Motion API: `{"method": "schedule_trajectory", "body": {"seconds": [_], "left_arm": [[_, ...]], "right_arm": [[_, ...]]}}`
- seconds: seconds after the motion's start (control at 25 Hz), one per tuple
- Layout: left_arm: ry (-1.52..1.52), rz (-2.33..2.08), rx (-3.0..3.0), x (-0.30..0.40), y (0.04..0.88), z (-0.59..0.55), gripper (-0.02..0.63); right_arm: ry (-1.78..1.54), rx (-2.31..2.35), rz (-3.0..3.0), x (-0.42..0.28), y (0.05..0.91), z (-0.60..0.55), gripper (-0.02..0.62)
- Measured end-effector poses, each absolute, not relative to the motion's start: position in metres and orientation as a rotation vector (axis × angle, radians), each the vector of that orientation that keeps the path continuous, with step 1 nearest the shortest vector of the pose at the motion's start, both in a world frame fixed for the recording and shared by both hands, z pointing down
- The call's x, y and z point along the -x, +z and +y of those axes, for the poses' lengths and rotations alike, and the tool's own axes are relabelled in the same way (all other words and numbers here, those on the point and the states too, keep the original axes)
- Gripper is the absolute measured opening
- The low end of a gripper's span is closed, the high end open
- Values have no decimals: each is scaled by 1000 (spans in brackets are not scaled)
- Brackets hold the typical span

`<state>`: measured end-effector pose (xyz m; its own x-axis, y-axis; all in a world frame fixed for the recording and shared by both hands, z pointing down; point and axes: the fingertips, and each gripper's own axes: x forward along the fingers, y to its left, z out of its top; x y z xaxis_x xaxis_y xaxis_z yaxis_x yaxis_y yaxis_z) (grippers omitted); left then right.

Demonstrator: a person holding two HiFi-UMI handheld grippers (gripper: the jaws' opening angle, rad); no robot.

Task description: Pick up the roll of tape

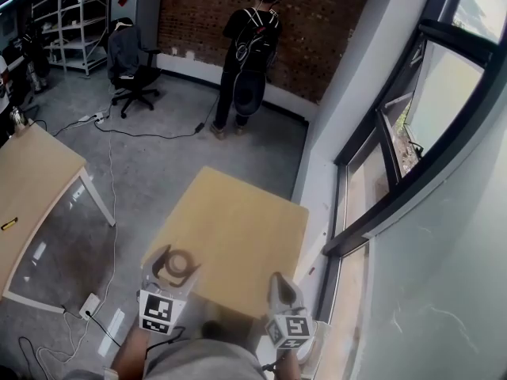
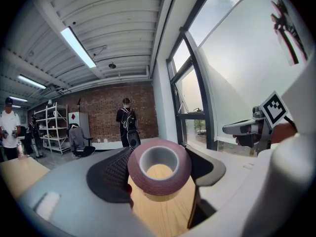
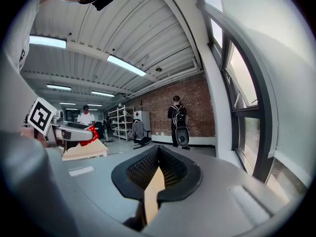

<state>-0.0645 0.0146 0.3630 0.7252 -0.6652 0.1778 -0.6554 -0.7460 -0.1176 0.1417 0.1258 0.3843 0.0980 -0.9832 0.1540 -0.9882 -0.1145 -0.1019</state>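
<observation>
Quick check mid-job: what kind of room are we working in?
Probably a lab or workshop-style office: a bare brick wall, open metal shelving and a wheeled office chair on a concrete floor.

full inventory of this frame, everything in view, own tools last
roll of tape: 1, dark red, between the left tool's jaws, by the centre table's near left corner
tables: 2, light wood, one in the centre, one at far left
people: at least 3; one in black with a backpack at the brick wall, one seated on an office chair, one in a white shirt at far left
shelving: 1, pale, back left corner
power strip: 1, white, on the floor left of the centre table
window: dark frames, right wall
left tool: 1, grey, closed on the roll of tape
right tool: 1, grey, jaws together, empty
</observation>
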Motion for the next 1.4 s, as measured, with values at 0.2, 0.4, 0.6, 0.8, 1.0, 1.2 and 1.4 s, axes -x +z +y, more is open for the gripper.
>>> {"method": "schedule_trajectory", "body": {"seconds": [0.2, 0.4, 0.6, 0.8, 1.0, 1.2, 1.4], "left_arm": [[-317, 1083, 2863, 69, 360, 24, 339], [-316, 1078, 2864, 70, 361, 30, 339], [-312, 1074, 2866, 67, 361, 32, 339], [-314, 1065, 2867, 65, 364, 37, 341], [-314, 1067, 2865, 66, 363, 38, 340], [-311, 1074, 2860, 67, 363, 36, 339], [-321, 1071, 2864, 69, 364, 37, 339]], "right_arm": [[279, -2318, -2059, -138, 385, 138, 14], [301, -2322, -2063, -134, 382, 142, 14], [299, -2309, -2070, -133, 383, 143, 14], [290, -2301, -2052, -135, 387, 145, 14], [287, -2298, -2057, -134, 387, 144, 14], [300, -2280, -2064, -132, 392, 143, 14], [304, -2282, -2066, -128, 388, 143, 14]]}}
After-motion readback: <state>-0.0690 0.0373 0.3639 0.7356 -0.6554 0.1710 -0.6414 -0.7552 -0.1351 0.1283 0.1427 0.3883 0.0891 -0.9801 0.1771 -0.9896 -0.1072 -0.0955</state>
